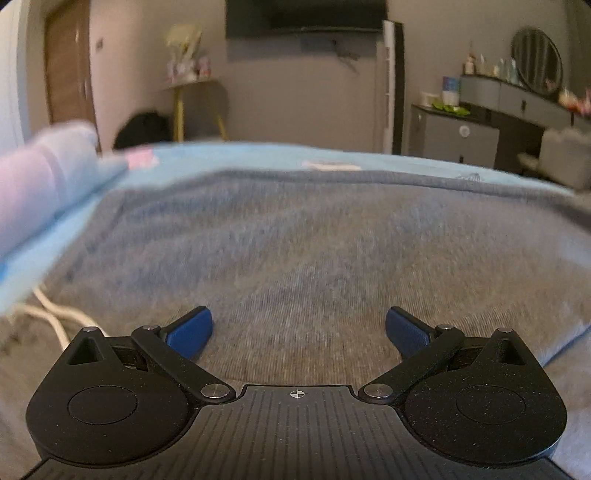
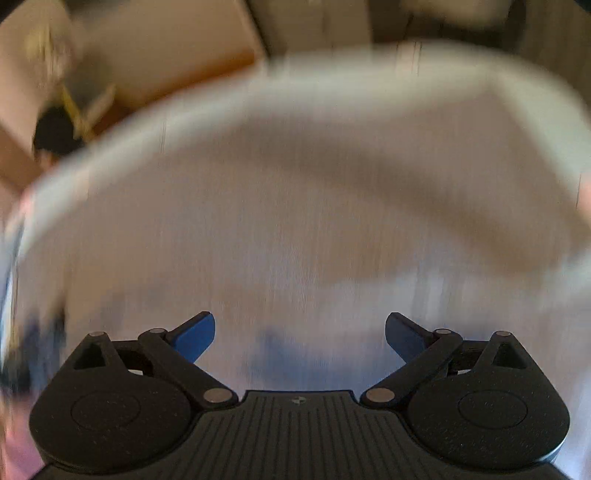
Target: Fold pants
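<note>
Grey knit pants [image 1: 295, 251] lie spread over a light blue bed cover [image 1: 236, 157] and fill the middle of the left wrist view. A white drawstring [image 1: 55, 317] shows at their left edge. My left gripper [image 1: 298, 330] is open and empty, low over the fabric, blue fingertips [image 1: 192, 328] wide apart. My right gripper [image 2: 299, 334] is open and empty too, above pale grey cloth [image 2: 295, 221]. The right wrist view is heavily motion-blurred, so I cannot tell if that cloth is the pants or bedding.
A rolled pale pink and blue blanket [image 1: 40, 173] lies at the bed's left. Beyond the bed stand a yellow-legged side table [image 1: 192, 107], a dark cabinet [image 1: 454, 136], a dresser with an oval mirror [image 1: 535, 59] and a wall television [image 1: 306, 16].
</note>
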Available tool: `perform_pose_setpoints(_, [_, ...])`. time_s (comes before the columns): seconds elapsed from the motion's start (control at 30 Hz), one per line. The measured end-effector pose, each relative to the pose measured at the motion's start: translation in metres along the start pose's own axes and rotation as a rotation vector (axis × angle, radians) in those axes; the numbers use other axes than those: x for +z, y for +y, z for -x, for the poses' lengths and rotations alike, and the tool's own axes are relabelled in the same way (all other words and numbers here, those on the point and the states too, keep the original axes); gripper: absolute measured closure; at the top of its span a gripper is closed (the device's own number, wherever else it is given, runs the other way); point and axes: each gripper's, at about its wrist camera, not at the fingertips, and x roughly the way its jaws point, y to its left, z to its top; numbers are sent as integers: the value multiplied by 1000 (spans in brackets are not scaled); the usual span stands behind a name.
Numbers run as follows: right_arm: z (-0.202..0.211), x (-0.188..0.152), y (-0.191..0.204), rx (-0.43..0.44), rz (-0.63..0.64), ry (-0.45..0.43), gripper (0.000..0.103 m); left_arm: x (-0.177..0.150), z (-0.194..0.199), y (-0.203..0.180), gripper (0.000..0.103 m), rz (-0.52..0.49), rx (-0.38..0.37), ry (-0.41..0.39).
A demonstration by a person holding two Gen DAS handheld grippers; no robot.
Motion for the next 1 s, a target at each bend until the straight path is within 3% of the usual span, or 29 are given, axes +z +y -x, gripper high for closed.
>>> perform_pose_setpoints(0.03, [-6, 26, -2, -17, 10, -50, 4, -1, -1, 4, 0, 18, -14, 2])
perform_pose_setpoints(0.1, [-36, 75, -11, -29, -19, -68, 4, -2, 0, 7, 0, 21, -18, -3])
perform_pose_setpoints(0.17, [-67, 108, -26, -28, -146, -72, 4, -2, 1, 5, 0, 8, -8, -7])
perform_pose_setpoints(0.23, [-87, 122, -38, -28, -264, -114, 4, -2, 2, 8, 0, 18, -16, -10])
perform_pose_setpoints(0.33, [-122, 129, -47, -122, -402, -115, 8, -1, -2, 8, 0, 37, -30, -17])
perform_pose_setpoints(0.43, [-140, 125, -49, -241, -446, -126, 27, -1, -2, 6, 0, 33, -26, -20])
perform_pose_setpoints(0.5, [-139, 118, -46, -268, -444, -149, 38, -1, -2, 7, 0, 37, -30, -22])
perform_pose_setpoints(0.57, [-136, 112, -47, -286, -419, -151, 80, -1, -2, 7, 0, 40, -33, -24])
perform_pose_setpoints(0.63, [-127, 103, -58, -256, -441, -151, 102, -2, -3, 8, 0, 48, -41, -24])
perform_pose_setpoints(0.73, [-90, 87, -67, -183, -463, -195, 103, -2, -3, 10, 0, 57, -48, -26])
perform_pose_setpoints(0.9, [-47, 67, -75, -202, -394, -307, 100, -2, 1, 16, 0, 92, -76, -39])
perform_pose_setpoints(0.93, [-49, 71, -76, -203, -398, -297, 94, -1, 1, 16, 0, 92, -76, -39])
perform_pose_setpoints(1.0, [-61, 77, -70, -179, -399, -253, 71, -1, 1, 15, 0, 87, -72, -38])
